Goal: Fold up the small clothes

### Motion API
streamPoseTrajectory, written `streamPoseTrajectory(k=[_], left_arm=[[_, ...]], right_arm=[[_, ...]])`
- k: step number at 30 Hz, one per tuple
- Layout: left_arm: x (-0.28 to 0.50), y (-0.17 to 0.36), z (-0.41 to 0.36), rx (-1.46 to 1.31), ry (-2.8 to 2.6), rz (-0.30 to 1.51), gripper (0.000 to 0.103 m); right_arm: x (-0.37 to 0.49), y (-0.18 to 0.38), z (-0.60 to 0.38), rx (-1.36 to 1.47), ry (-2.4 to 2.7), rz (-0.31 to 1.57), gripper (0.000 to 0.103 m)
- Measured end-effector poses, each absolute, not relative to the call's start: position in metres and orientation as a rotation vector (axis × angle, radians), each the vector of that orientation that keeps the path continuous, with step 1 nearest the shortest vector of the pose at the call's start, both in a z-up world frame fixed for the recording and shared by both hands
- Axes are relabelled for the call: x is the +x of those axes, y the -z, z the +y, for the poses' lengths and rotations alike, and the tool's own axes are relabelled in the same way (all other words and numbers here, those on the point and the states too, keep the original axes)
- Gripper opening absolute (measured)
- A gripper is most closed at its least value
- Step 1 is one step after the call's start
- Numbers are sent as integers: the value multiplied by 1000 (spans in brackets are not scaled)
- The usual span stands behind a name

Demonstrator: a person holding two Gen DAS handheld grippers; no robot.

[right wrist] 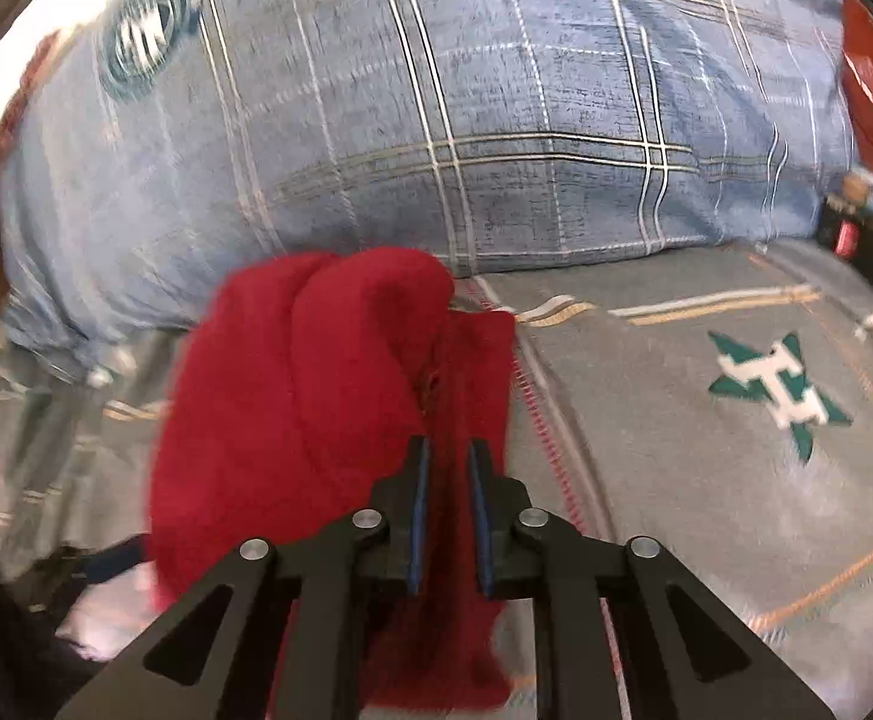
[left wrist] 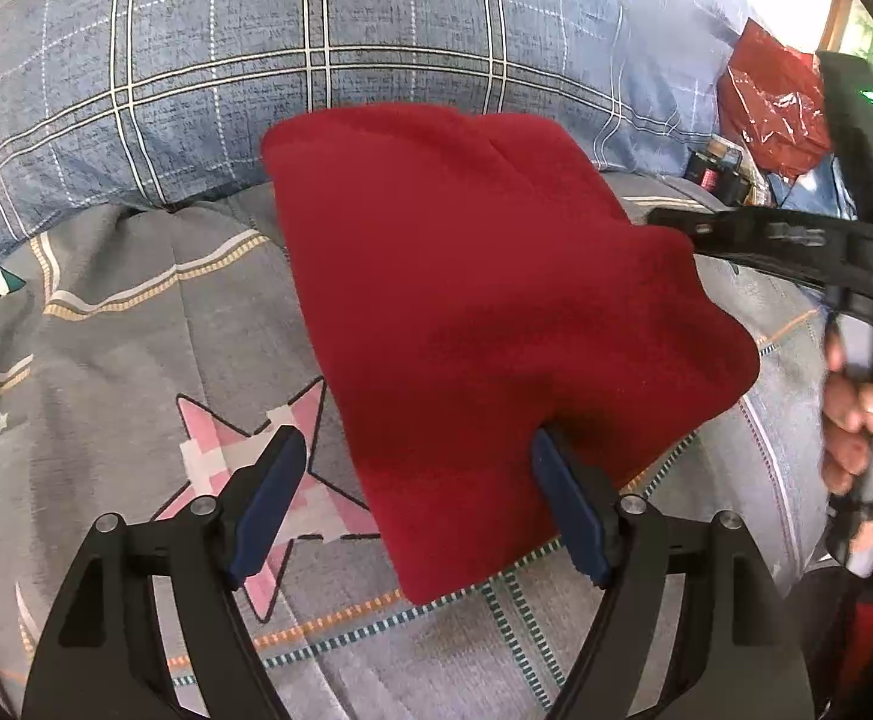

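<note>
**Red garment on the grey quilt, one claw wide, one nearly closed**

In the left wrist view, going from nine o'clock across: a pink patchwork star [left wrist: 256,468] is printed on the grey quilt [left wrist: 106,360] at about seven o'clock. The left gripper [left wrist: 415,450] stands with its jaws spread wide, pinching nothing. Its left blue pad [left wrist: 268,504] hangs over the star, clear of cloth; its right pad [left wrist: 568,504] lies against the lower edge of the red garment [left wrist: 484,300], whose cloth drapes over the tip. The garment fills the centre, a soft fleece-like piece lying on the quilt, its top edge at twelve o'clock reaching the blue plaid pillow [left wrist: 196,60]. At three o'clock the right gripper [left wrist: 670,219] reaches in from the side with its tip at the garment's right edge, and a hand [left wrist: 862,426] grips its handle. A red plastic bag [left wrist: 778,102] sits at two o'clock.

In the right wrist view, which is blurred, the garment lies bunched from nine o'clock to the centre. The right gripper's jaws are drawn close with a narrow gap, and a strip of red cloth shows in that gap; whether the pads press on it I cannot tell. A green star [right wrist: 778,390] on the quilt lies at three o'clock.
</note>
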State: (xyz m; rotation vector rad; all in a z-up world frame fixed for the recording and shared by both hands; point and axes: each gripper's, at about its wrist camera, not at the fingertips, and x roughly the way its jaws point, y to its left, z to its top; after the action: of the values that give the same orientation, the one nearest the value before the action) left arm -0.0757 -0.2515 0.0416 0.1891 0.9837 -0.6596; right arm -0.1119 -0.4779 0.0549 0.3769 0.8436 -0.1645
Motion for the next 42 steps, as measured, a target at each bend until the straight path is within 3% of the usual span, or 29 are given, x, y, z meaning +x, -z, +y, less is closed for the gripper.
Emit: streamPoseTrajectory(k=[3, 5, 6, 10, 13, 15, 17, 20, 26, 31, 34, 36, 38, 40, 42], left_arm=[[-76, -44, -251, 196, 650, 981, 78], [-75, -47, -251, 189, 640, 981, 78], [-74, -48, -250, 178, 636, 979, 78], [-67, -58, -241, 82, 645, 975, 79], [-53, -60, -233, 2, 659, 993, 85], [-44, -58, -231, -32, 653, 1009, 85], [-34, -53, -229, -68, 651, 1026, 85], [-21, -44, -228, -143, 669, 1059, 85], [-8, -31, -240, -170, 693, 1090, 86], [-2, -20, -253, -155, 729, 1104, 87], [-1, -18, -258, -160, 769, 1089, 83], [-5, -21, -262, -127, 776, 1061, 74], [-9, -29, -264, -99, 778, 1035, 59], [-14, -41, -260, -99, 798, 1033, 52], [-24, -56, -250, -89, 812, 1013, 52]], right_arm=[[-131, -71, -467, 376, 133, 791, 26], [-133, -79, -455, 337, 116, 777, 45], [-131, -79, -450, 326, 93, 779, 49], [-109, -47, -440, 246, 131, 910, 51], [-112, -39, -448, 296, 113, 895, 57], [-116, -47, -459, 362, 93, 865, 63], [-119, -54, -472, 411, 113, 796, 80], [-112, -50, -484, 472, 75, 763, 87], [-85, -14, -505, 653, -26, 816, 88], [-76, -12, -499, 612, -69, 814, 89], [-73, -12, -492, 568, -66, 807, 75], [-74, -14, -487, 521, -51, 799, 66], [-80, -25, -482, 474, -38, 772, 50], [-86, -36, -480, 484, -47, 742, 47], [-96, -51, -471, 489, -76, 707, 46]])
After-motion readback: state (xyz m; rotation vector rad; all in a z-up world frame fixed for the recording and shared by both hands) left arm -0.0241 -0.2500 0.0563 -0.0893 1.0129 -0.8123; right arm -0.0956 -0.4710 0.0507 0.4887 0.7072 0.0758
